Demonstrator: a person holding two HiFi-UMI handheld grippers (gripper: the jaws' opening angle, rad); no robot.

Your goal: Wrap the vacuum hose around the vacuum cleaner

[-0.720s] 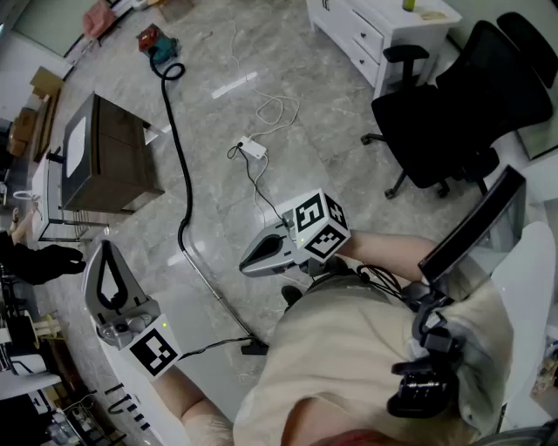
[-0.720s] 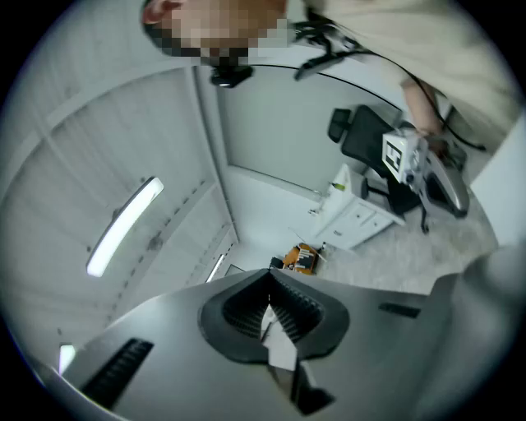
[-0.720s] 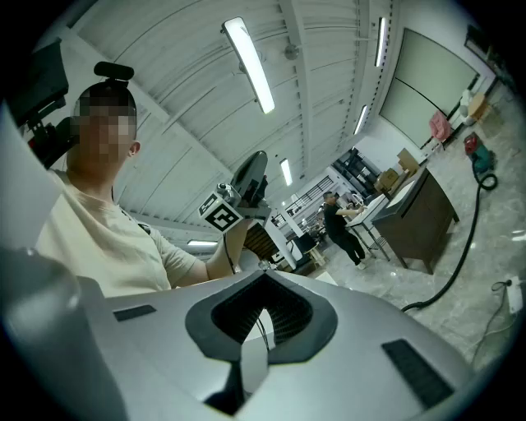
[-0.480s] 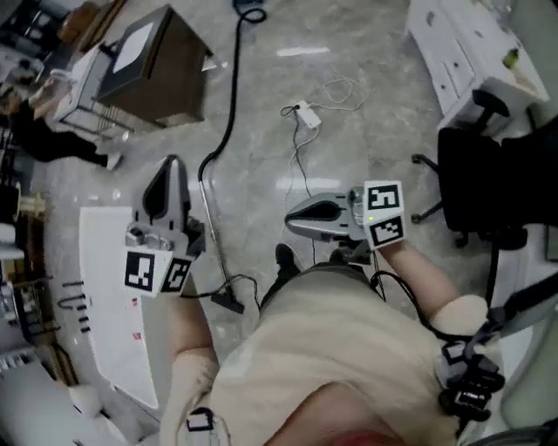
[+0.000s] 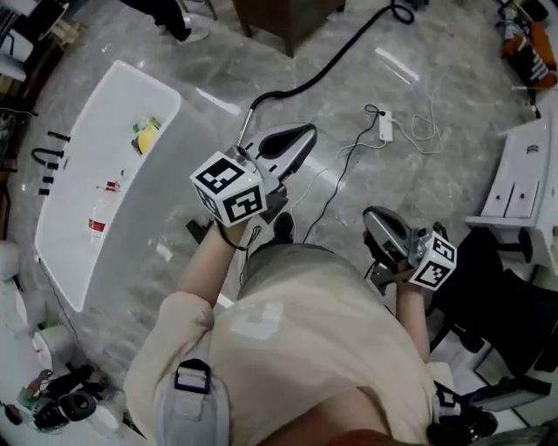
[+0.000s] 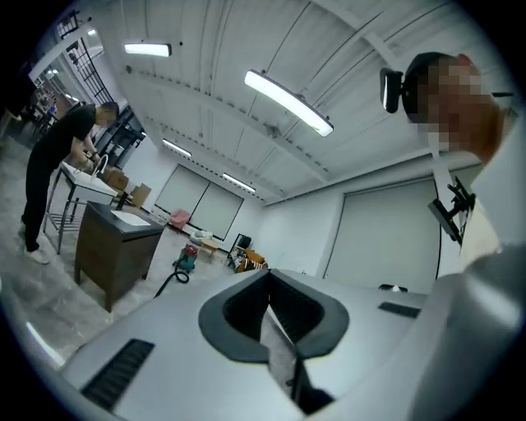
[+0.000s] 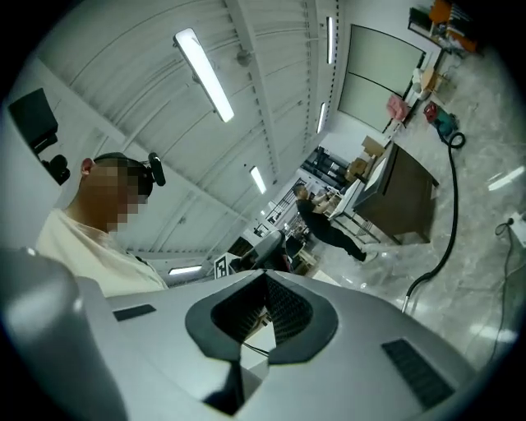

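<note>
The black vacuum hose (image 5: 331,65) lies on the marble floor and joins a metal wand (image 5: 245,131) that passes under my left gripper. The red and teal vacuum cleaner (image 6: 187,258) stands far off across the room, with the hose (image 6: 168,279) curling away from it. The right gripper view also has the cleaner (image 7: 441,122) and the hose (image 7: 449,222). My left gripper (image 5: 309,131) is shut and empty, raised above the wand. My right gripper (image 5: 370,218) is shut and empty, held near my waist. In their own views, both the left gripper (image 6: 268,281) and the right gripper (image 7: 265,281) hold nothing.
A white table (image 5: 105,165) with small items stands at the left, a dark cabinet (image 5: 288,17) at the top. A white power strip (image 5: 384,131) with loose cables lies on the floor. White drawers (image 5: 523,174) and a black chair (image 5: 510,327) are at the right. A person (image 6: 49,181) in black works at a far bench.
The head view has swung round, so the hose now runs toward the top right. My left gripper has come up to the centre, the right one has dropped to the right. Both stay shut.
</note>
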